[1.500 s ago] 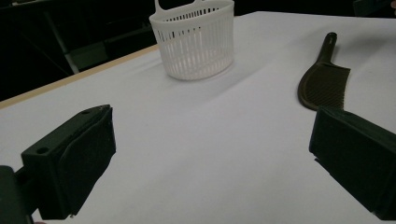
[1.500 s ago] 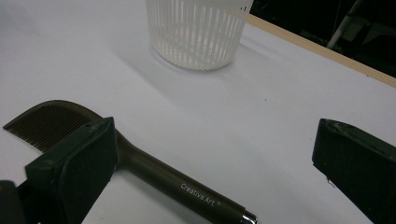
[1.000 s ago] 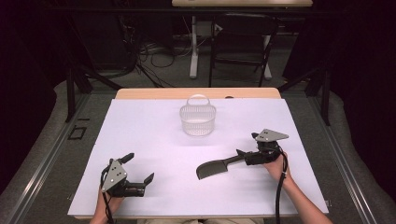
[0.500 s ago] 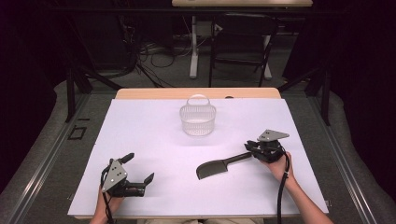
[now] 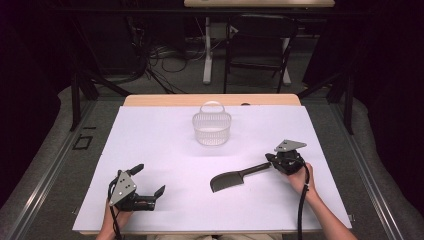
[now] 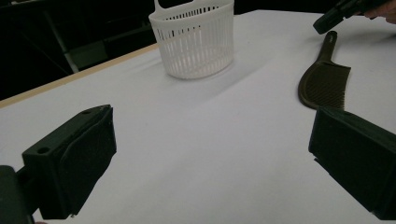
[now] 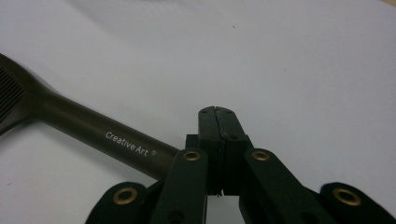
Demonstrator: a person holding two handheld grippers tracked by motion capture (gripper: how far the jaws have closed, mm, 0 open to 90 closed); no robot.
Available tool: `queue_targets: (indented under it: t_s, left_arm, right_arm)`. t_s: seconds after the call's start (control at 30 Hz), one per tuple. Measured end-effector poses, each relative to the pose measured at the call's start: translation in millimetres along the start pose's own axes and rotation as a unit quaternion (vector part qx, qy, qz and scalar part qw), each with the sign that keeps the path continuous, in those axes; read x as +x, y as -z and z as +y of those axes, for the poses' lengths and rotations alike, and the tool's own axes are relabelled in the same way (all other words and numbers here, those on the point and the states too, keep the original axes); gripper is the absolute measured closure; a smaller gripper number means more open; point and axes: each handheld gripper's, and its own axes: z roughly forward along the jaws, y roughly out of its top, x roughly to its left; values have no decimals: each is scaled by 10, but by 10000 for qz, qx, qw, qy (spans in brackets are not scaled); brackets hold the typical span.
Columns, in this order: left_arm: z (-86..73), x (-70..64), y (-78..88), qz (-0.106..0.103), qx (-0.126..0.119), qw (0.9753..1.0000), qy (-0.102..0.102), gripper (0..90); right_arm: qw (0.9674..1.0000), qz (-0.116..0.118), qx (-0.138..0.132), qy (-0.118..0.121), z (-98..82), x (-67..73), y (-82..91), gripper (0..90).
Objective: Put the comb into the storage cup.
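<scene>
Comb (image 5: 236,179), dark brown, lies flat on the white table (image 5: 150,145), its handle end running under the right gripper (image 5: 274,161), whose jaws have just been closing and now meet with nothing between them. Beyond sits a white slotted basket (image 5: 212,128). Well apart, the left gripper (image 5: 148,180) rests wide open and empty.

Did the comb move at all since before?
No. The comb lies at the same spot below and to the right of the white basket, just as far from it, with its handle pointing the same way.
</scene>
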Motion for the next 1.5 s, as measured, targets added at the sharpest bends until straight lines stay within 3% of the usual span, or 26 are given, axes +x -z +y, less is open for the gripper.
queue_targets:
  t_s: [1.1,1.5]
  left_arm:
    - [2,-6,10,9,11,10000,-35,12]
    - [2,-5,11,9,12,10000,-30,12]
  right_arm:
    - [9985,197,507,-60,-47,32,21,900]
    - [9976,233,649,42,-49,64,60,900]
